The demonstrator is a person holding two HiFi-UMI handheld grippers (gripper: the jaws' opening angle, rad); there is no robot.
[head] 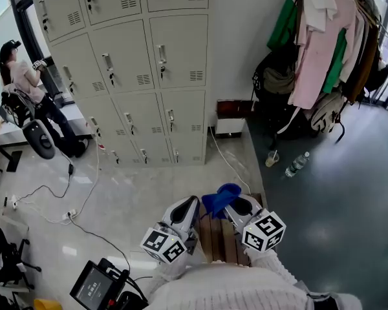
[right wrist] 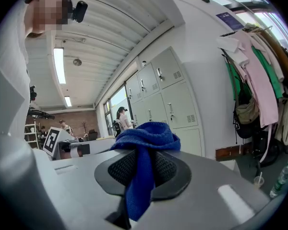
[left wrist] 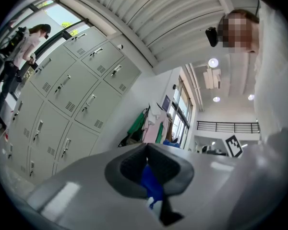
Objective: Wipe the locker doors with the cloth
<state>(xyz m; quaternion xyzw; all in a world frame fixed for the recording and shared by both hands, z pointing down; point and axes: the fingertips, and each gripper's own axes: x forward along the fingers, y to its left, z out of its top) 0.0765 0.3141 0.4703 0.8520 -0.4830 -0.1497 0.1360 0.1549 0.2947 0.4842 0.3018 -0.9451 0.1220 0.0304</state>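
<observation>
Item 1: my right gripper [right wrist: 141, 169], close to body, jaws clenched on blue cloth [right wrist: 146, 135]; cloth bunched above pads, tail hanging down through seam.
Item 2: my left gripper [left wrist: 149, 169], just beside right, jaws closed on narrow blue strip, same colour as cloth.
Item 3: wooden slats [head: 216, 237] under both grippers.
Item 4: grey locker doors [head: 149, 70] well ahead, apart from cloth.
Item 5: bottle [head: 296, 164] on floor; hanging clothes [head: 323, 44] far right.
</observation>
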